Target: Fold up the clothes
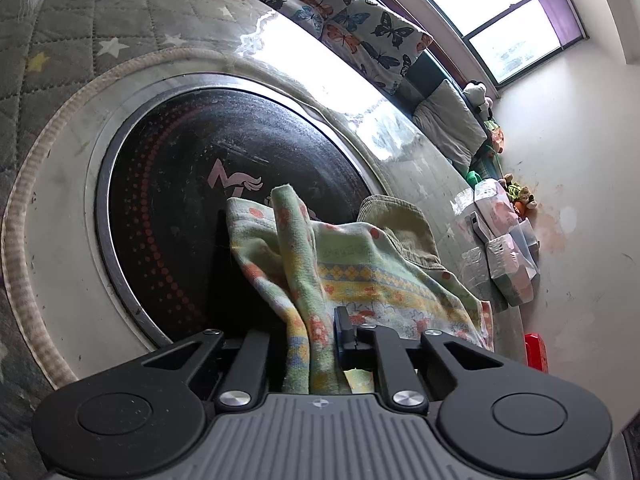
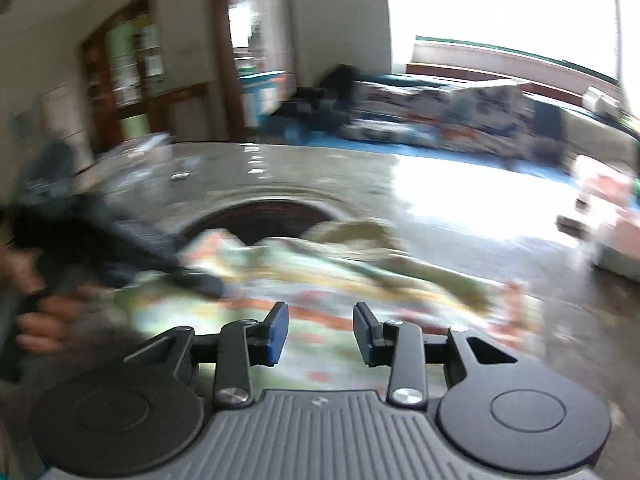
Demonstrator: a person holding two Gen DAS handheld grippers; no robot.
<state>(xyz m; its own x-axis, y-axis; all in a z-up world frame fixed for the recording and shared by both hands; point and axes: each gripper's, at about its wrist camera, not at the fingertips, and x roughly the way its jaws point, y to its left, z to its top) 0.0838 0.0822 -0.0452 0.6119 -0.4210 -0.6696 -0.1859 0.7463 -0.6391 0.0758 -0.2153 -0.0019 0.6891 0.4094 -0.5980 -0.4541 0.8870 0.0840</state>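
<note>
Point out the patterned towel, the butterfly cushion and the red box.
patterned towel (image 1: 360, 276), left wrist view, striped middle band.
butterfly cushion (image 1: 380, 36), left wrist view, printed front.
red box (image 1: 536, 352), left wrist view, side face.

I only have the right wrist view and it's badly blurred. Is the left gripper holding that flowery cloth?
Observer: Yes. In the left wrist view the left gripper is shut on a bunched fold of the floral towel.
Operator: What's under the towel?
Observer: It drapes over a round black disc with a metal rim, set into the table.
Operator: Anything else with it?
Observer: An olive corduroy garment lies just behind the towel.
</note>
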